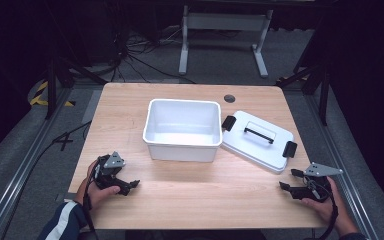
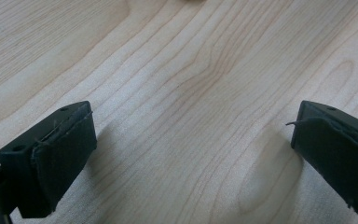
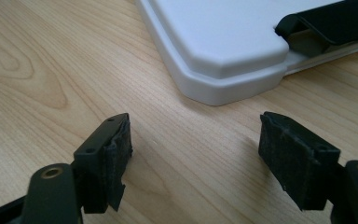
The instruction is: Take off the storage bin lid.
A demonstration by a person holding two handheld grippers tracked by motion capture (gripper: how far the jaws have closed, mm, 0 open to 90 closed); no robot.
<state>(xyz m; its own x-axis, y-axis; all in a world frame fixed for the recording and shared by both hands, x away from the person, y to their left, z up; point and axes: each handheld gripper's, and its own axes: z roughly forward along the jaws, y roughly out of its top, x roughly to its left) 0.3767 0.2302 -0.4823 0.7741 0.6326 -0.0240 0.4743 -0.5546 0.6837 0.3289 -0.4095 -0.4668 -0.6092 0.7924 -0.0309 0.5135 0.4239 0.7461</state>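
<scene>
A white plastic bin (image 1: pixel 182 129) is set at the table's (image 1: pixel 190 200) centre, open and empty, with its lid (image 1: pixel 258 141) laid flat just beside it at three o'clock. The left gripper (image 1: pixel 125 186) is held at seven o'clock and the right gripper (image 1: pixel 289 180) at five o'clock, each with jaws spread wide on nothing. The lid is judged light, stiff and somewhat slick; it would best be taken by its black handle (image 1: pixel 259 134), or by a rim edge near a side latch (image 3: pixel 326 22).
</scene>
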